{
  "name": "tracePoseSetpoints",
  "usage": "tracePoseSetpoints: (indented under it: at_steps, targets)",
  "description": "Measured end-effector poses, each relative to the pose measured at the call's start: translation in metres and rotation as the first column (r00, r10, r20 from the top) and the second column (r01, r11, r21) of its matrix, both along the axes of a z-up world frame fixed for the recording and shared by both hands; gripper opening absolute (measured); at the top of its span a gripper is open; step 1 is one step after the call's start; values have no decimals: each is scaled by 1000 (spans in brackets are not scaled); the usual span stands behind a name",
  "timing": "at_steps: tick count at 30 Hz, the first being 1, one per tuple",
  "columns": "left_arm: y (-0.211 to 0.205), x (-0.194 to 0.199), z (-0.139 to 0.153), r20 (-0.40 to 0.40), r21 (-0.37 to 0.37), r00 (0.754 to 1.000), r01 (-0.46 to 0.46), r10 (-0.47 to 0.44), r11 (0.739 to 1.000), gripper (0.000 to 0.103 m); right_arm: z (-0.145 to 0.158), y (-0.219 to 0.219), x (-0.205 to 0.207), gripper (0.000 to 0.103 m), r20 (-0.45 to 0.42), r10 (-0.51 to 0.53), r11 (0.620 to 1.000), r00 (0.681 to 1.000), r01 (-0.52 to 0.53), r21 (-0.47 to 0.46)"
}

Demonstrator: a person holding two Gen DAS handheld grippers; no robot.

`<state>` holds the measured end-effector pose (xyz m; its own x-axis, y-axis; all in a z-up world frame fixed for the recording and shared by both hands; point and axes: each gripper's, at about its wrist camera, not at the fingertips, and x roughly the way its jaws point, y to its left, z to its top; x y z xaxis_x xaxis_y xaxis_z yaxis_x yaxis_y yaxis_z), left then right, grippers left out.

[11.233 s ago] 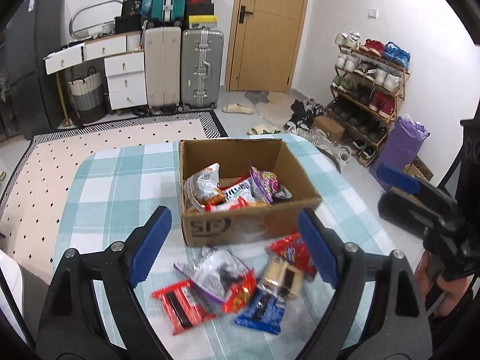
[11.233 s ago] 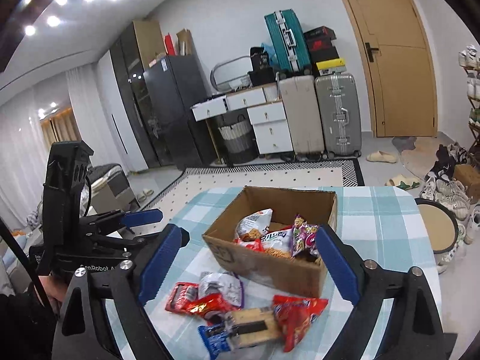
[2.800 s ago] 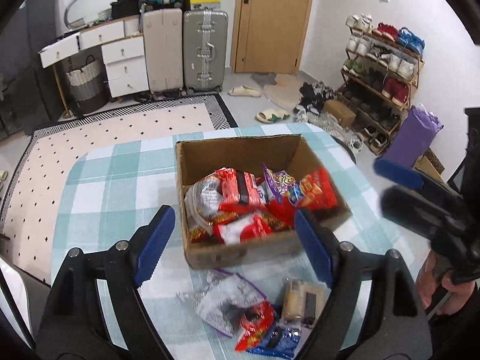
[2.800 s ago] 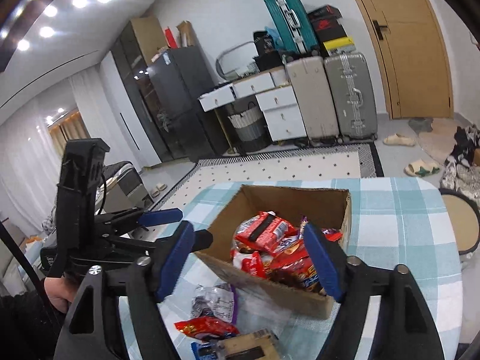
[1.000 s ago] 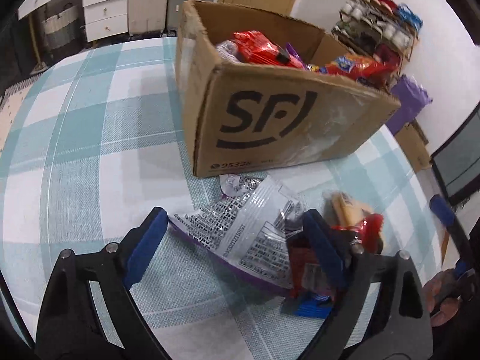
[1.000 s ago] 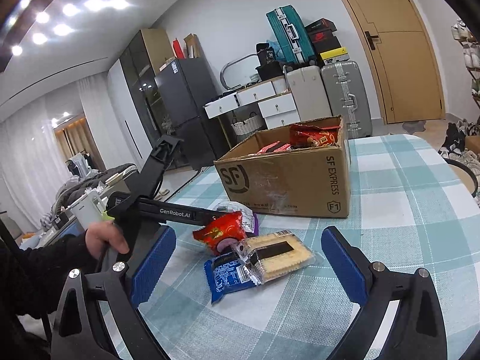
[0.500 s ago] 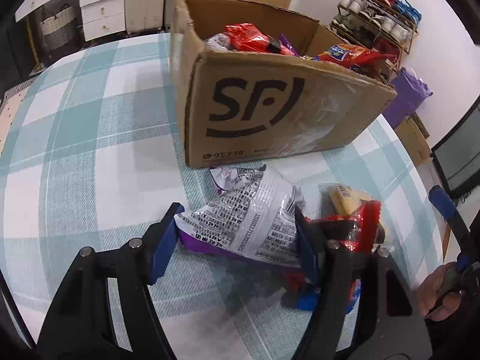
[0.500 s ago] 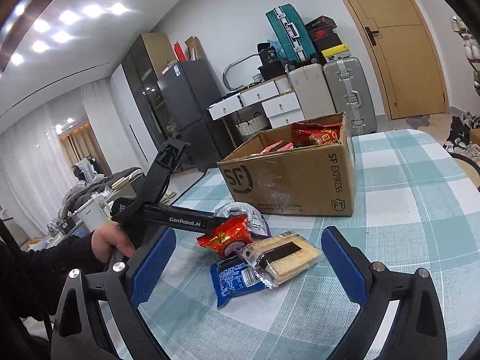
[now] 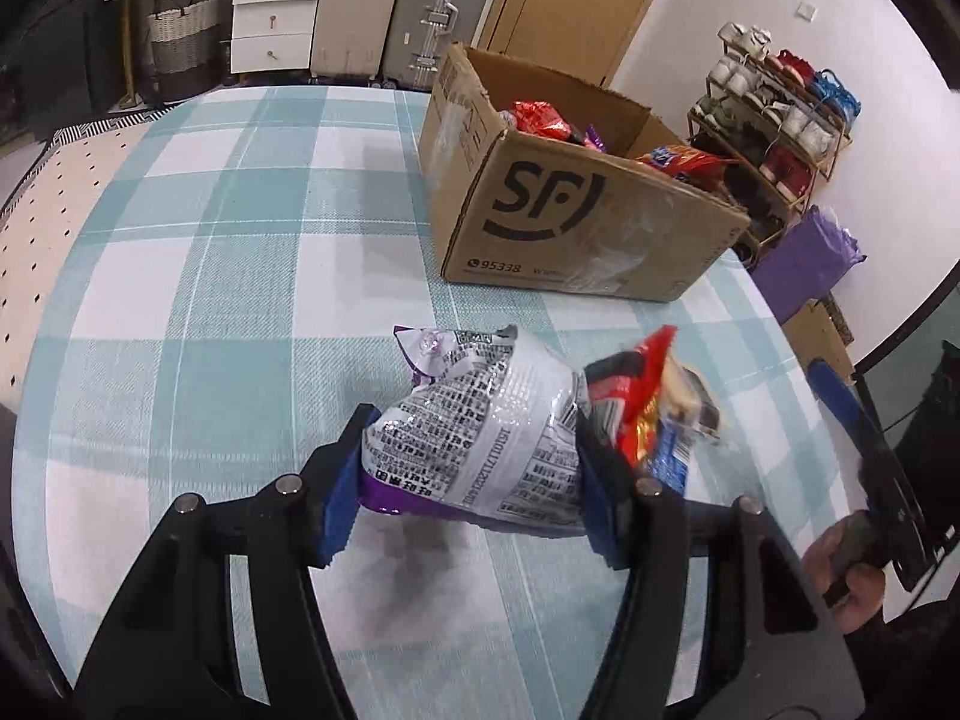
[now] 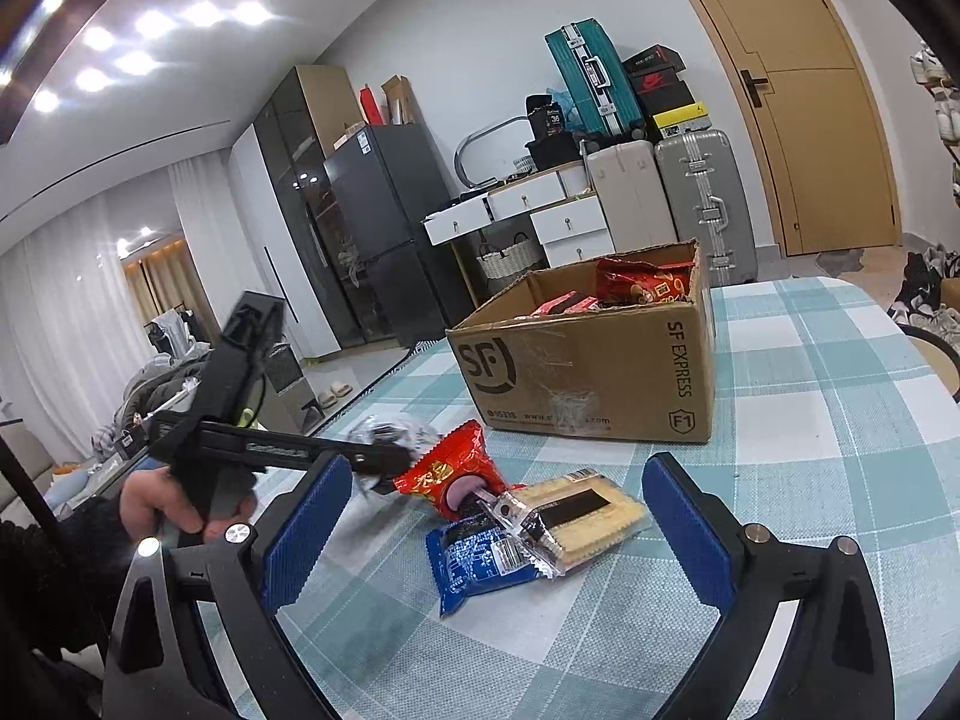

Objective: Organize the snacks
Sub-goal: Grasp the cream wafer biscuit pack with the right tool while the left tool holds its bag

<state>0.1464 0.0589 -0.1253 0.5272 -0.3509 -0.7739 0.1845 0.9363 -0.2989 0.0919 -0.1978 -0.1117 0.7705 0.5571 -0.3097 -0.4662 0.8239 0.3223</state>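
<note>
Jaws — crinkly foil snack bag (image 9: 480, 444)

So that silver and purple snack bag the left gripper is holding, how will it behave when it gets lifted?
The silver and purple snack bag looks puffy and crinkled, so it is probably light and will flex. Its glossy film may slip in the left gripper. Its free top end will likely droop.

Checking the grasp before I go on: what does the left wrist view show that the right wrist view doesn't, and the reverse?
Left wrist only: the left gripper shut on the silver-and-purple snack bag, printed back up; also a shoe rack.

Right wrist only: the right gripper open above the cracker pack and blue packet, plus the dark fridge.

Both: the SF cardboard box holding snacks, the red packet, the checked tablecloth.
</note>
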Motion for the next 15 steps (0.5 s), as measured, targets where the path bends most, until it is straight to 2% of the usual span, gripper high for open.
tracePoseSetpoints:
  at_steps: [5,9,12,15]
  targets:
    - [10,-40,2,32,-23,999,-23,24,999,58,1,-1,-2,99,5,-11,1000,1000,11,-7]
    - [21,-61,-3,28,-60,998,-50,51,997,58,1,2,-2,99,2,-17,1000,1000,17,-25]
    - [28,-71,-6,17,-36,996,-86,87,996,58,-1,3,3,99,-32,-37,998,999,35,-44]
    - [34,-84,-2,36,-47,996,-77,79,996,58,-7,8,13,99,-105,-63,994,993,53,-94]
